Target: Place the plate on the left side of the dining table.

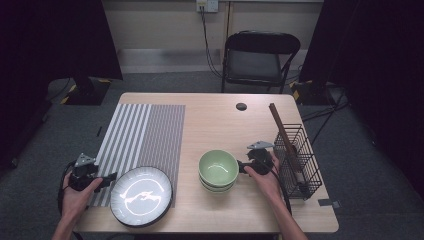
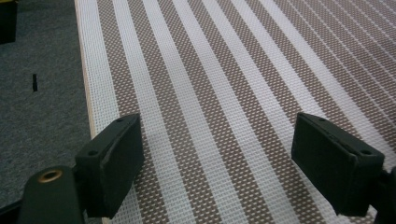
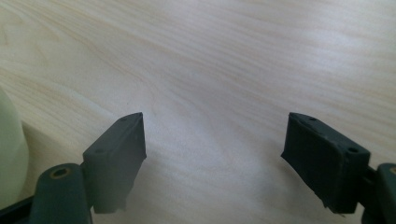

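A stack of pale green bowls [image 1: 218,170] stands on the wooden table [image 1: 220,120], right of a dark-rimmed plate [image 1: 141,195] at the front edge. My right gripper [image 1: 243,165] hovers just right of the bowls, open and empty; the right gripper view has its jaws wide apart [image 3: 212,154] over bare wood, with the bowl's side [image 3: 9,154] at the left edge. My left gripper [image 1: 111,178] sits at the table's front left, beside the plate, open [image 2: 217,158] over the striped placemat [image 2: 224,84] with nothing between its jaws.
A black wire basket [image 1: 296,161] holding a long brown utensil [image 1: 283,131] stands at the right edge. The striped placemat [image 1: 142,140] covers the left half. A black folding chair [image 1: 257,57] stands behind the table. A small dark cap [image 1: 241,106] lies at the back.
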